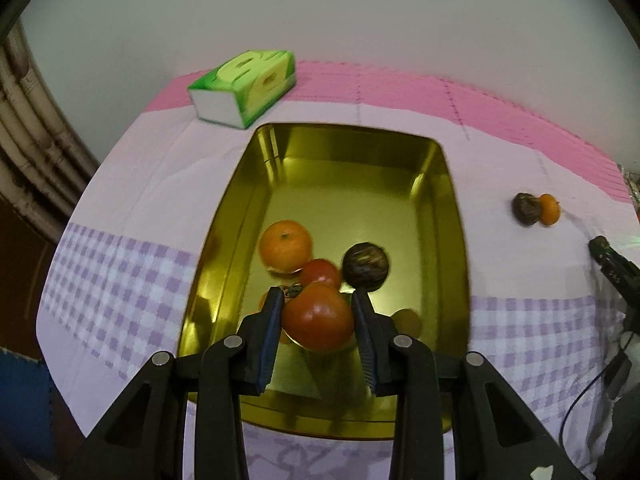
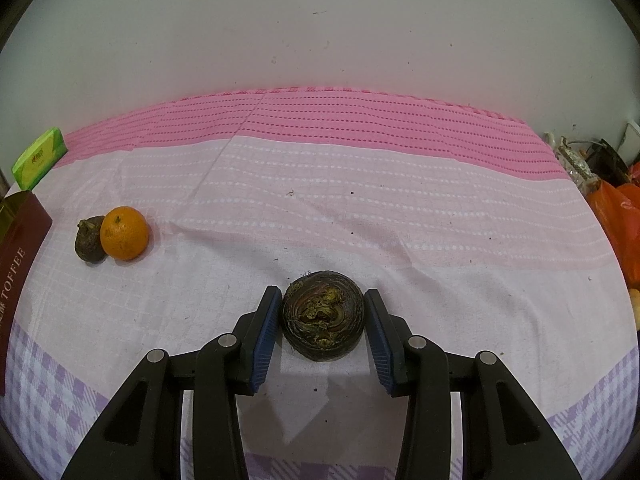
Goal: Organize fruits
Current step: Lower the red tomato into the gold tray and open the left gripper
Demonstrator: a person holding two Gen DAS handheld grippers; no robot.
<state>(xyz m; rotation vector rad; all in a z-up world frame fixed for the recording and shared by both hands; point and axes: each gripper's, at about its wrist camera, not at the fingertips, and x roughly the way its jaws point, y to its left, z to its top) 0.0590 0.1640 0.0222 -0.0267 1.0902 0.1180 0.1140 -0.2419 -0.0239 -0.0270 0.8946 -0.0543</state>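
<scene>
In the left wrist view my left gripper (image 1: 318, 300) is shut on a red-orange fruit (image 1: 320, 318) and holds it just above the near end of a gold tin (image 1: 456, 216). Inside the tin lie an orange (image 1: 285, 250), a second red fruit (image 1: 320, 272) and a dark brown round fruit (image 1: 366, 266). In the right wrist view my right gripper (image 2: 323, 298) is shut on another dark brown round fruit (image 2: 324, 316) low over the tablecloth. Its pads touch both sides of the fruit. A small orange (image 2: 124, 233) and a dark fruit (image 2: 89, 245) rest together on the cloth to the left.
A green tissue pack (image 1: 244, 86) lies behind the tin near the wall. The pink and lilac cloth (image 2: 360, 208) covers the whole table. Orange plastic bags (image 2: 616, 208) and clutter sit past the right edge. The tin's maroon side (image 2: 20, 264) shows at far left.
</scene>
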